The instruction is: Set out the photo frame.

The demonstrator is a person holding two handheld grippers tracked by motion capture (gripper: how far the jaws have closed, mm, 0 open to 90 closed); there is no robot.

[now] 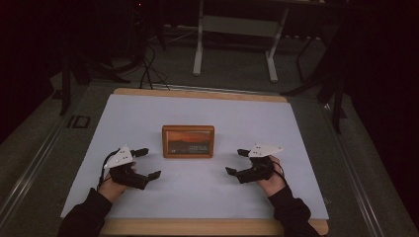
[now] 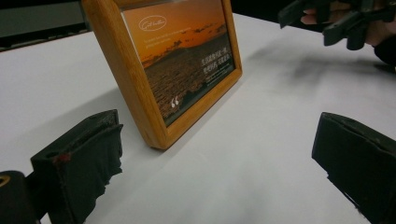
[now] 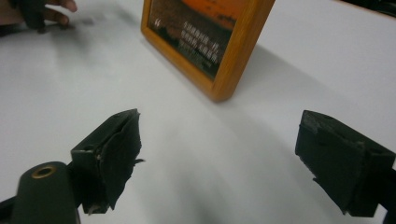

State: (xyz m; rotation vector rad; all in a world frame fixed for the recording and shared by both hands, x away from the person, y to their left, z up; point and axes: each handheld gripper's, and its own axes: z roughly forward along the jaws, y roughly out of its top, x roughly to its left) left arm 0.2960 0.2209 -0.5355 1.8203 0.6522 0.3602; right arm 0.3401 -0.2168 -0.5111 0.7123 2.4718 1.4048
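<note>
White table sheet [image 1: 197, 197] lying over wooden tabletop, dark room behind; left gripper [image 1: 147, 163] hovering with jaws gaping, holding nothing; wooden picture frame [image 1: 188, 141] standing upright mid-table between grippers, untouched; right gripper [image 1: 236, 161] hovering, jaws spread wide, also empty

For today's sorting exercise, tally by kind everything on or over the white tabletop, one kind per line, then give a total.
Wooden picture frame: 1
Handheld grippers: 2, the left gripper and the right gripper, both with jaws apart
Total: 3
</note>
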